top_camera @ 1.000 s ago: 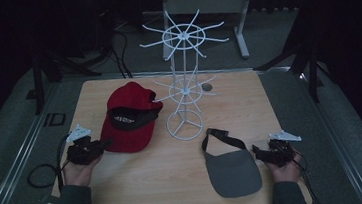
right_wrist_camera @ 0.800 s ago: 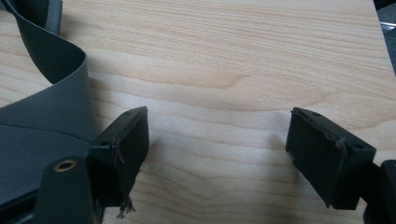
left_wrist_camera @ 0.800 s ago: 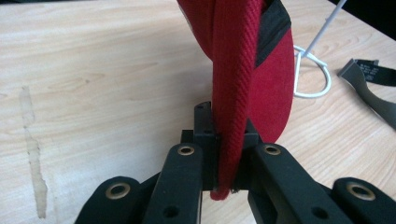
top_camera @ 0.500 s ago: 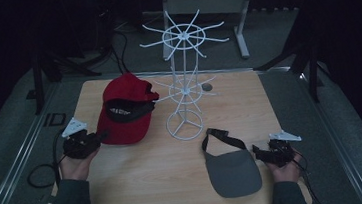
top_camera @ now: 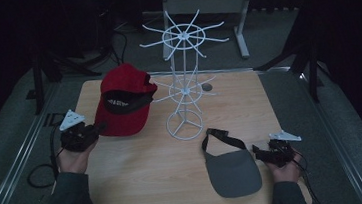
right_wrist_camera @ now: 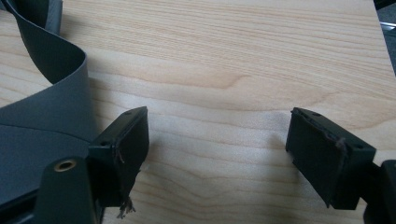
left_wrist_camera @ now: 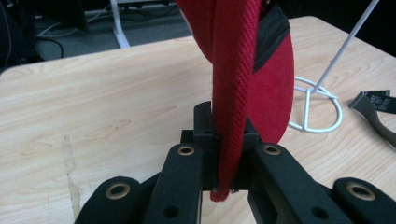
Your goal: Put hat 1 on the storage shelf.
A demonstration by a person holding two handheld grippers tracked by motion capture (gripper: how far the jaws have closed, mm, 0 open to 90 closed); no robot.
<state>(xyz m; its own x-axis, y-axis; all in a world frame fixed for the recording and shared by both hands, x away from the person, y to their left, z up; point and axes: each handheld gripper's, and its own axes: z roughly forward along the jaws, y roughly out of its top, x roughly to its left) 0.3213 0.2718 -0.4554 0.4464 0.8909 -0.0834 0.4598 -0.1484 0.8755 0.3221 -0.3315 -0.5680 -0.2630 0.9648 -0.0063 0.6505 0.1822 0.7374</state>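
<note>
A red cap (top_camera: 123, 103) with a black inner band hangs tilted above the left part of the wooden table (top_camera: 142, 186). My left gripper (top_camera: 97, 128) is shut on the edge of its brim; in the left gripper view the red brim (left_wrist_camera: 233, 93) stands upright, pinched between the black jaws. A grey visor (top_camera: 232, 170) with a dark strap lies flat at the front right. Just right of it my right gripper (top_camera: 256, 152) rests open; in the right gripper view (right_wrist_camera: 217, 149) bare wood lies between its jaws and the grey visor (right_wrist_camera: 42, 126) is at the left.
A white wire rack (top_camera: 183, 81) with radiating hooks stands at the table's middle on a ring base (left_wrist_camera: 315, 109). A small dark round object (top_camera: 207, 87) lies behind it. Metal rails run along both sides of the table.
The left gripper has lifted the red cap by its brim, so the cap has risen and tipped up off the table. The right gripper and the grey visor have stayed put.
</note>
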